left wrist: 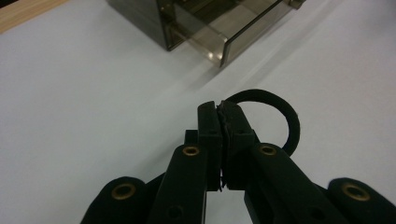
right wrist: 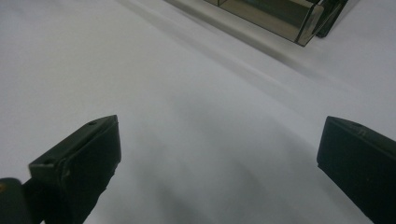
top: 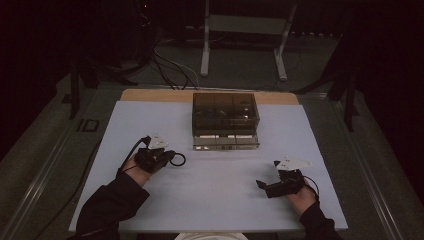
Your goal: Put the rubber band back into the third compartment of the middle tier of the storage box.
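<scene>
My left gripper (top: 170, 157) is left of centre on the white sheet, shut on a black elastic ring (top: 177, 159). In the left gripper view the jaws (left wrist: 219, 108) meet on the ring (left wrist: 289, 116), whose loop curves out to their right, clear of the sheet. A smoked clear drawer box (top: 225, 114) stands at the middle back with its lower drawer (top: 226, 141) pulled out toward me; it lies ahead of the left gripper (left wrist: 219, 28). My right gripper (top: 261, 185) rests at the front right, open, with nothing between its jaws (right wrist: 219, 140).
The white sheet (top: 215, 195) covers a wooden board (top: 150, 95) on a grey table. Cables (top: 165, 65) and a white metal stand (top: 245, 25) lie beyond the far edge. The box's corner (right wrist: 280, 14) shows ahead of the right gripper.
</scene>
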The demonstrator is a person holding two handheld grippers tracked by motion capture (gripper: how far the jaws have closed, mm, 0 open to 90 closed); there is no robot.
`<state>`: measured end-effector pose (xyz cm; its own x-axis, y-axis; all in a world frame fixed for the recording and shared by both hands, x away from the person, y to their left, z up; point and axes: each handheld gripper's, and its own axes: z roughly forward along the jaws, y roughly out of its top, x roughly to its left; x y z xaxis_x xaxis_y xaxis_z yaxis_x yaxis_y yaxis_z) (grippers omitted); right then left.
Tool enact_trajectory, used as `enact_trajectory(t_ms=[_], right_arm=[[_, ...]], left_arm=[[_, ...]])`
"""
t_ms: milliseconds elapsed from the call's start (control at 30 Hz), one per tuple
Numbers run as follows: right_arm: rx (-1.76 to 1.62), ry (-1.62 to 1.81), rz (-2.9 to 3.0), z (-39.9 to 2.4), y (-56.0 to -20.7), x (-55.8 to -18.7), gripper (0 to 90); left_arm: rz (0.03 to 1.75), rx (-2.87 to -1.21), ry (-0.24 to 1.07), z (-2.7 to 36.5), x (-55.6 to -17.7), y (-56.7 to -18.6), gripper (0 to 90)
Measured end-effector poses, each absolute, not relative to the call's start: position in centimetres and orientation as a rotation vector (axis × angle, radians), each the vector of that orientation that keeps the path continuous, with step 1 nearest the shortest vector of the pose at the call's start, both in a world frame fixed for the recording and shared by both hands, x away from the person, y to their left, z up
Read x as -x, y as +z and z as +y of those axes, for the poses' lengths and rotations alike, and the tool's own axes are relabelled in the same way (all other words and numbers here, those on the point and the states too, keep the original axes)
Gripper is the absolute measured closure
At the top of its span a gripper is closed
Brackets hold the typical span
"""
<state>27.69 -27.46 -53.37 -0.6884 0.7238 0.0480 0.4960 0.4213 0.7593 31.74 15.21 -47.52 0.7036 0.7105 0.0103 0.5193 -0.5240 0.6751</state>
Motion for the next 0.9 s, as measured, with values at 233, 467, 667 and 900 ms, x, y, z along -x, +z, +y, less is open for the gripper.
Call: enact_trajectory(t_ms=[233,467,667,900], right_arm=[[-1.056,1.135,2.391,-27.5,-53.3,-27.7,0.0],[-1.057,1.137,2.391,-27.5,-53.3,-27.7,0.0],[-1.061,1.140,2.389,-27.5,-53.3,-27.6,0.0],[-1.060,1.142,2.391,-27.5,-53.3,-27.7,0.0]], left_arm=[[0.900,-2.256,0.379,14.0,-32.3,-47.1,90.0],[0.867,-2.262,0.376,12.7,-32.9,-46.6,90.0],[0.831,-2.267,0.361,11.6,-33.3,-46.3,89.9],[0.801,-2.267,0.350,10.3,-33.9,-46.1,90.0]])
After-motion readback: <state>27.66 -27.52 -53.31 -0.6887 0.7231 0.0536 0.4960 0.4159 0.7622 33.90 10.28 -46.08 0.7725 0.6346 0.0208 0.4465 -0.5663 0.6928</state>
